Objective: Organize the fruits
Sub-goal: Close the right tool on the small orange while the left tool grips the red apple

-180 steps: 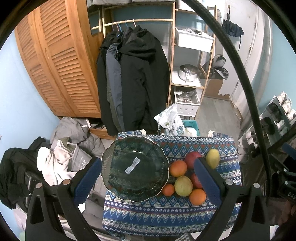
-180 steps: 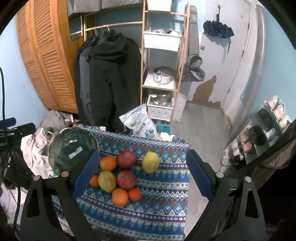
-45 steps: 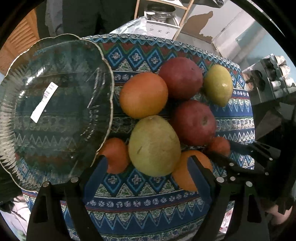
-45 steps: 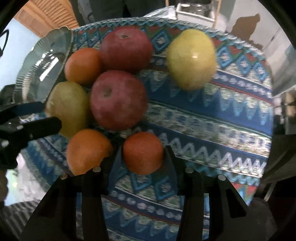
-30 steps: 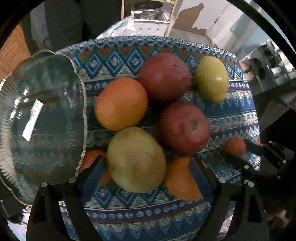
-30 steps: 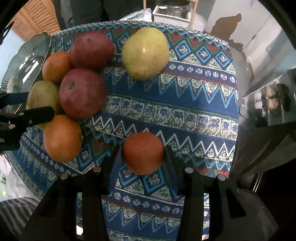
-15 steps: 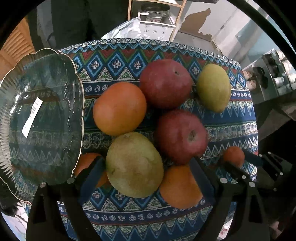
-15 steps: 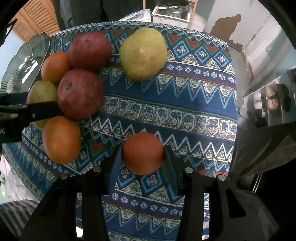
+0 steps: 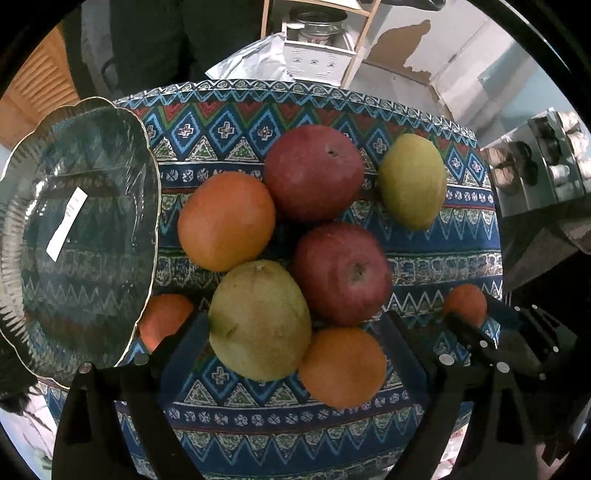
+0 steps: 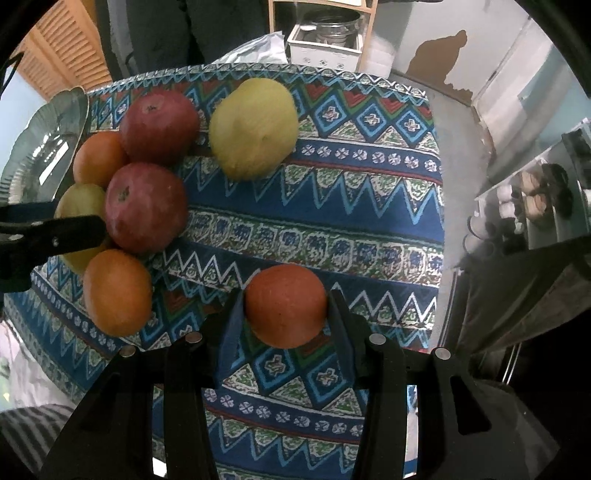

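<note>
My right gripper (image 10: 285, 314) is shut on a small orange (image 10: 285, 305) and holds it over the patterned cloth (image 10: 332, 206), to the right of the fruit pile; it also shows in the left wrist view (image 9: 464, 303). My left gripper (image 9: 291, 339) is open, its fingers either side of a green pear (image 9: 258, 321) and an orange (image 9: 341, 365). The pile holds two red apples (image 9: 313, 171) (image 9: 341, 273), another orange (image 9: 226, 220), a small orange (image 9: 162, 319) and a yellow-green pear (image 9: 412, 181). A glass plate (image 9: 79, 229) lies left of the pile.
The cloth covers a small table with drop-offs on every side (image 10: 454, 258). Behind it stand a wooden shelf with pots (image 9: 317, 33), hanging dark coats (image 9: 155, 40) and a slatted wooden door (image 10: 62, 40). A rack of small items (image 10: 539, 192) is on the right.
My right gripper has carried the small orange away from the pile toward the right part of the cloth. My left gripper has come close over the pile and stayed open.
</note>
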A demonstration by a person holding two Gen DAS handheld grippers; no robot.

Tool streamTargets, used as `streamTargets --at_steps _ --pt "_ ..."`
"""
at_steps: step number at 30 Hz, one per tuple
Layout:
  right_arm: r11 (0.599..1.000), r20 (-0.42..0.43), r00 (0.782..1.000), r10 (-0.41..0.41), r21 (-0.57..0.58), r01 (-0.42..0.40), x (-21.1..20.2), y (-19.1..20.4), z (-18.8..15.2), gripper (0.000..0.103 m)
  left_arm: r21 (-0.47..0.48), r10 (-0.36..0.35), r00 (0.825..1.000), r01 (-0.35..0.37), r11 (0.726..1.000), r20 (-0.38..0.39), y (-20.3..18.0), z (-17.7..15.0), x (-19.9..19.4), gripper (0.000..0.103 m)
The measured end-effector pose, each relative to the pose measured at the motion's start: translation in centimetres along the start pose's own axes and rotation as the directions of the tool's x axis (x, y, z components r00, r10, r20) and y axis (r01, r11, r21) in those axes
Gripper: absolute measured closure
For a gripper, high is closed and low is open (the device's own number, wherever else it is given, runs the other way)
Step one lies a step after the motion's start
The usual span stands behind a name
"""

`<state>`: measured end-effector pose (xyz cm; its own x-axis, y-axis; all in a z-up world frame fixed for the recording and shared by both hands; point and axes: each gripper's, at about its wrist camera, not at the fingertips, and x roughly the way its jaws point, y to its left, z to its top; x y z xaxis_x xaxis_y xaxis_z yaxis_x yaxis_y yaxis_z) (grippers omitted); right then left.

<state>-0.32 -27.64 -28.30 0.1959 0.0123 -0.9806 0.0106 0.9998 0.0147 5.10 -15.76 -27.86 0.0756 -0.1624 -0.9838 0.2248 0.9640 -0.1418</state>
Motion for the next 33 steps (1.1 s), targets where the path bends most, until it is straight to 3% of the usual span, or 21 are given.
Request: streamTargets --at_steps 4,10,18,29,33 --pt "1.000 -0.001 1.000 0.006 0.005 -0.006 0.0 -0.4 0.1 0.059 -0.009 0.011 1.000 -0.012 1.000 -0.020 -0.2 0.4 0.2 0.007" --pt "1.000 0.003 1.000 0.017 0.020 -0.017 -0.2 -1.2 -0.1 0.059 -0.071 -0.028 0.998 0.025 0.997 -0.048 0.1 0.1 -0.4 0.007" --pt "1.000 0.017 1.000 0.025 0.018 -0.025 -0.4 -1.7 -0.2 0.059 -0.065 -0.040 0.999 0.038 0.997 -0.022 -0.6 -0.1 -1.0 0.008" --pt "0.999 0.028 0.999 0.029 0.029 -0.030 -1.3 -2.5 -0.2 0.059 0.065 0.130 0.991 -0.131 0.989 0.006 -3.2 1.7 1.3 0.000" --pt "0.999 0.028 0.999 0.031 0.032 -0.032 -1.5 -2.5 -0.1 0.059 0.079 0.137 0.990 -0.138 0.987 0.017 -3.6 2.6 1.9 0.000"
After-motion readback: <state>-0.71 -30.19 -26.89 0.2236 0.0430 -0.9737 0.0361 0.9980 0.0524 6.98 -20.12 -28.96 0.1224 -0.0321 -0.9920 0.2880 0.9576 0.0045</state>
